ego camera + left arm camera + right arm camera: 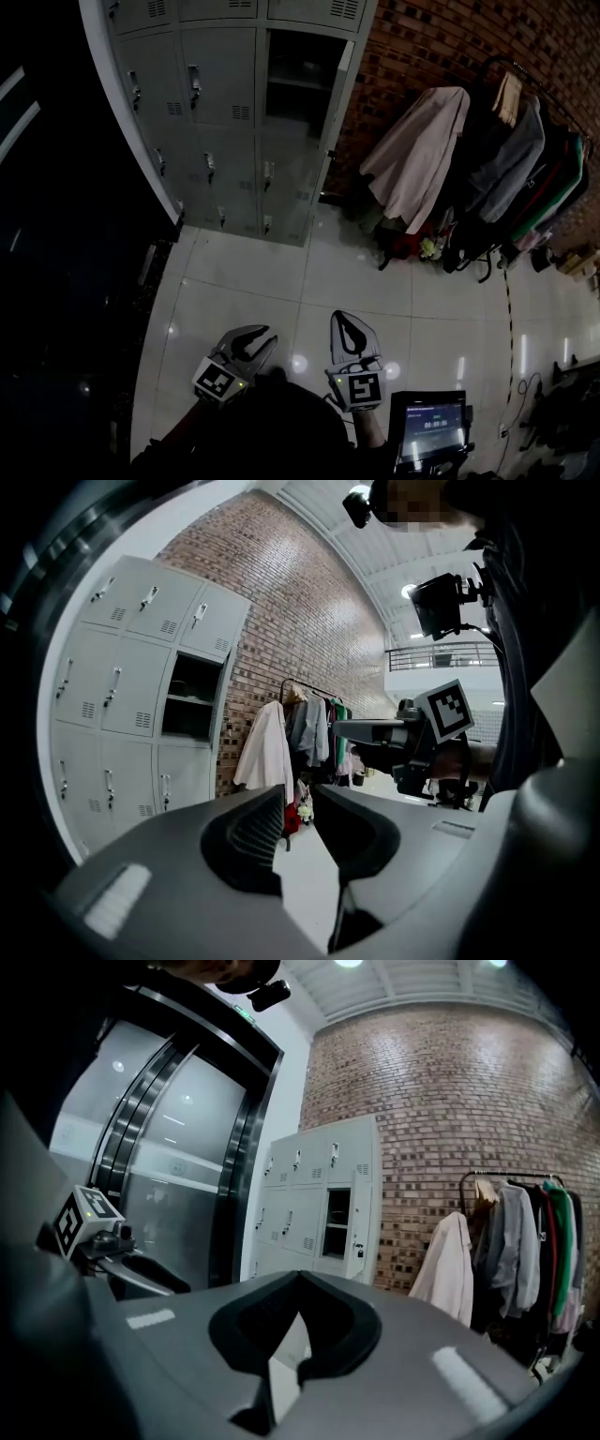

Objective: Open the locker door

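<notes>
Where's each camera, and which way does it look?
Head view: on the person's head, looking down at lockers and floor; left gripper, right gripper show.
Left gripper view: on left gripper, facing lockers, clothes rack; open fingers, right gripper show.
Right gripper view: on right gripper, facing lockers; shut fingers, left gripper show.
Shared: all see the lockers.

Dim, fisheye-warped views; lamp glare dots the glossy floor.
</notes>
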### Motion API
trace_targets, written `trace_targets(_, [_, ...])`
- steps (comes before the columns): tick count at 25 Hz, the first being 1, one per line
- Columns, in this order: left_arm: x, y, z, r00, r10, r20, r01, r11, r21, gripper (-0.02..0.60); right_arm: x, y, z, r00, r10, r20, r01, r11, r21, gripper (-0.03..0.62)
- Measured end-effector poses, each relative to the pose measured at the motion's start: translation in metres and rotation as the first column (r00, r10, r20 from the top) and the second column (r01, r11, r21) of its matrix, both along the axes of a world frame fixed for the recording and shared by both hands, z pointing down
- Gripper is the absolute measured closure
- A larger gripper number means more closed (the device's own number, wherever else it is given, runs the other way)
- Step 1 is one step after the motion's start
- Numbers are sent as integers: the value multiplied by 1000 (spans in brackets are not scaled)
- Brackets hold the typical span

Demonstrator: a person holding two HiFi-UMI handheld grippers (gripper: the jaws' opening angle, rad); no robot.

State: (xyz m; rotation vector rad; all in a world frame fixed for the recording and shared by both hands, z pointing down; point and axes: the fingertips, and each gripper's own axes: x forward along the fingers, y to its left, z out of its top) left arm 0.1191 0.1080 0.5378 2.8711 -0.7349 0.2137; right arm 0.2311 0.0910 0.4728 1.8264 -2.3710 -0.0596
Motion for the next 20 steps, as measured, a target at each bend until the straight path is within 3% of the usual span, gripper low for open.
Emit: trace_targets(20, [-12, 1, -4, 1000, -8, -9, 8, 1000, -11, 474, -6, 1, -6, 1000, -20, -12, 19, 1000, -12, 592])
